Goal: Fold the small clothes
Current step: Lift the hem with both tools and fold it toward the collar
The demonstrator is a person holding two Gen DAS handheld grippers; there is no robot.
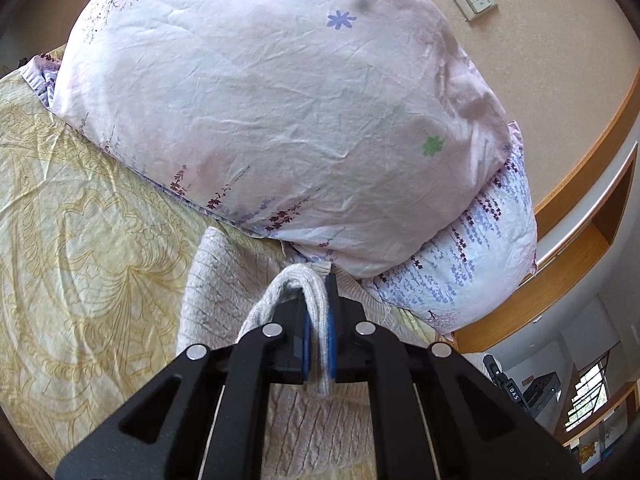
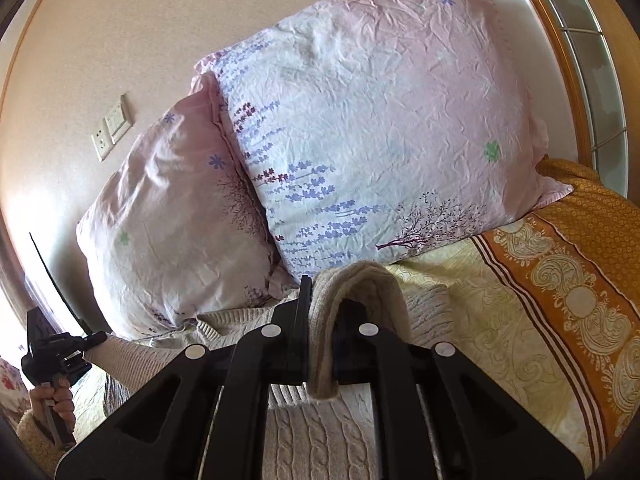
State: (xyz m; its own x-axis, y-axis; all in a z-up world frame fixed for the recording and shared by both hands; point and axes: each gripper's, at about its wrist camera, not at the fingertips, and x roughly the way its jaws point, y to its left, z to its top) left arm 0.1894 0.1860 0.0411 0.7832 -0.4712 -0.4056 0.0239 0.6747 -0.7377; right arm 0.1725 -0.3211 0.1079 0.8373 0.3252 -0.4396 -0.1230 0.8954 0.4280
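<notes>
A cream cable-knit sweater [image 1: 224,280] lies on the bed below the pillows; it also shows in the right wrist view [image 2: 320,440]. My left gripper [image 1: 318,300] is shut on a folded edge of the sweater, which loops over its left finger. My right gripper [image 2: 322,304] is shut on another ribbed edge of the sweater, which drapes over its right finger. The left gripper, held in a hand, also shows at the left edge of the right wrist view [image 2: 52,356], with the knit stretched to it.
Two pink floral pillows [image 1: 260,100] [image 2: 380,128] lean on the wall just beyond the sweater. A yellow patterned bedsheet [image 1: 80,220] covers the bed, with an orange border [image 2: 568,300] at right. A wooden headboard ledge [image 1: 580,248] runs along the wall.
</notes>
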